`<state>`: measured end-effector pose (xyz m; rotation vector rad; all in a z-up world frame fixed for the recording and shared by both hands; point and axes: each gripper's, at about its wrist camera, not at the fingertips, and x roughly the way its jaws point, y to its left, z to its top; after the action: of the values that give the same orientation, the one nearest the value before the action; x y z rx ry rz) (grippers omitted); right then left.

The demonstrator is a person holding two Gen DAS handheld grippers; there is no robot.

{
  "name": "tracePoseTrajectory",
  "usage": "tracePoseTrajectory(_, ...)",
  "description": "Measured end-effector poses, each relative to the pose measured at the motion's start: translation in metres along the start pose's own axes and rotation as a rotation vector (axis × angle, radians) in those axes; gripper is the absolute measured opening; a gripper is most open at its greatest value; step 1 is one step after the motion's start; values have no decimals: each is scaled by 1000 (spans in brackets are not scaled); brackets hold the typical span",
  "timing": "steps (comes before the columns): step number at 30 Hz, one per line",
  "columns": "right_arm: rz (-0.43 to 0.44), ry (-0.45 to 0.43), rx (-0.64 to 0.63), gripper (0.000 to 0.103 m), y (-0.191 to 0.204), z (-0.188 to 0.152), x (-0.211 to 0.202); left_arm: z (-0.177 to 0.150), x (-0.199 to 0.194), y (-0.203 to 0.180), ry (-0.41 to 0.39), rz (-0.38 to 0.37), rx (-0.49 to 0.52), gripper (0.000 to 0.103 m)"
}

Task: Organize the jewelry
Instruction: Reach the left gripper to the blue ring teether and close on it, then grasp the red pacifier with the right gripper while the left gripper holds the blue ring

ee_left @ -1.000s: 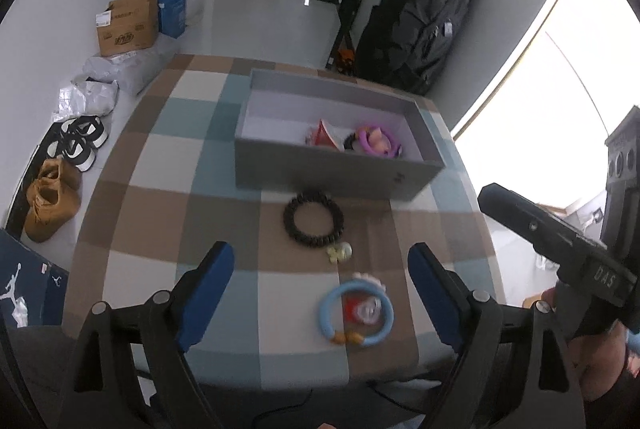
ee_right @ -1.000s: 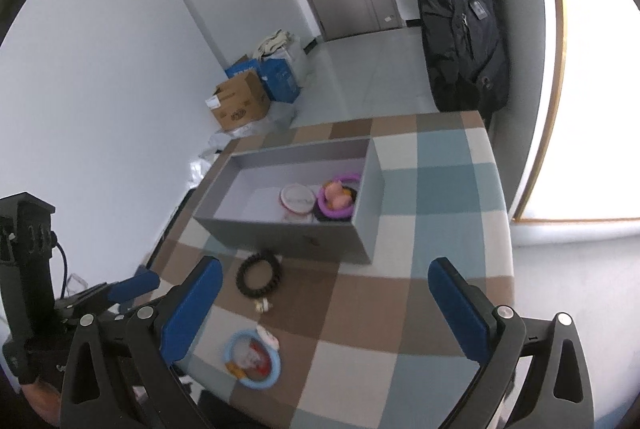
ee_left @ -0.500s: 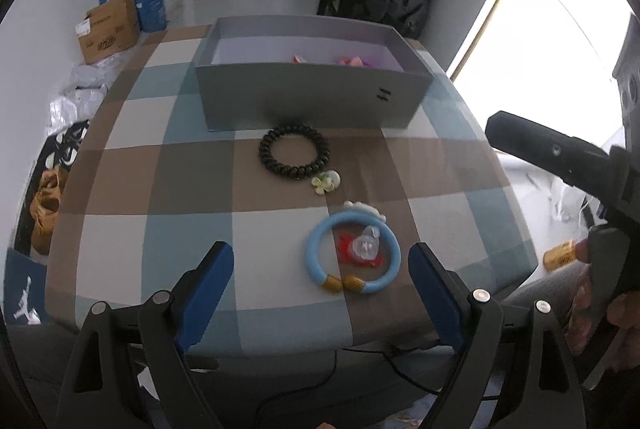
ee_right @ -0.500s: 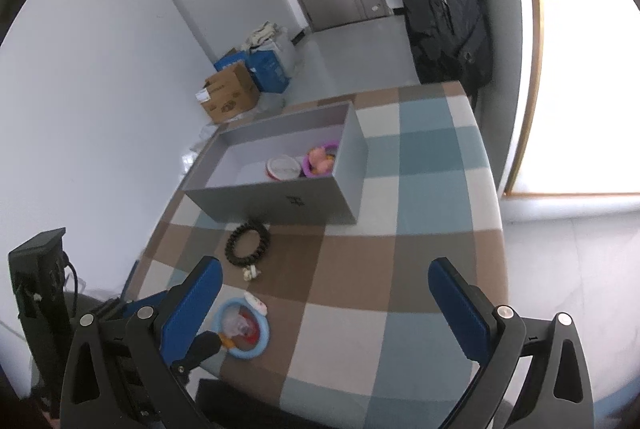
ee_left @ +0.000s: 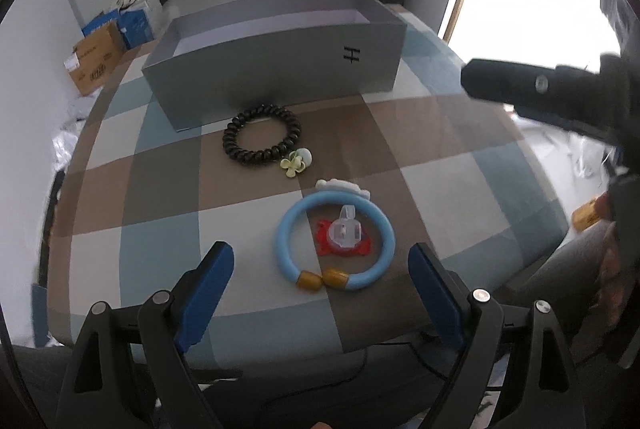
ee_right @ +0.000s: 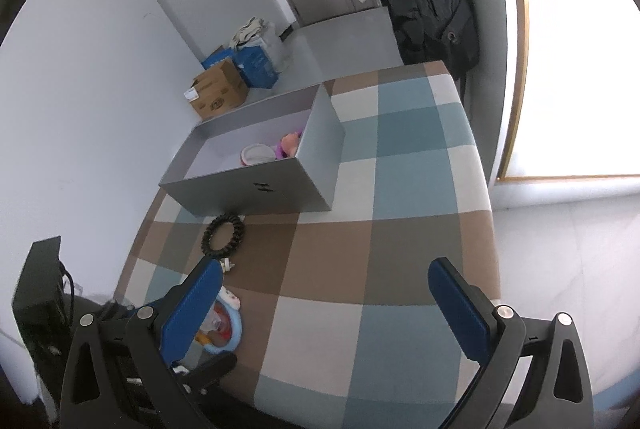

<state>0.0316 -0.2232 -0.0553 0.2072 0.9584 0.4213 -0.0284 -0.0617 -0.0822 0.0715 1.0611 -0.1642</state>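
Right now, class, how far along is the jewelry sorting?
Done: two pieces lie in the grey box. In hand: nothing; left gripper and right gripper are open. Left: black bracelet, flower clip, blue bangle, red piece.

We hold left gripper [ee_left: 320, 277] low, jaws spread wide, nothing between; right gripper [ee_right: 328, 305] higher, jaws equally wide, empty.

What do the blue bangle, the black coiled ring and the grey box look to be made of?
Blue bangle: smooth matte plastic or resin, likely; even pale colour, with two glossy amber beads at its gap.
Black coiled ring: probably stretchy plastic coil, like a spiral hair tie; shiny ridged turns.
Grey box: looks like matte card; thin flat walls, crisp folded corners, a small printed mark.
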Motion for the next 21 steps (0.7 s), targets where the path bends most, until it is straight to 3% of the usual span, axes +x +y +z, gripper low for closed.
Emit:
tracePoseTrajectory(3,4,3,-6,103,2,1,1,-2,1,-2,-2,23,12,86)
tracePoseTrajectory(13,-11,32,-3,103,0,-2,7,6,4,1,12,-5,13,85)
tracePoseTrajectory(18,-15,38,13,103,-3,-2,9,10,2,-6,12,-47,52,59)
tracePoseTrajectory(21,-19,44,10,103,-3,-3,10,10,2,-5,11,-49,54,58)
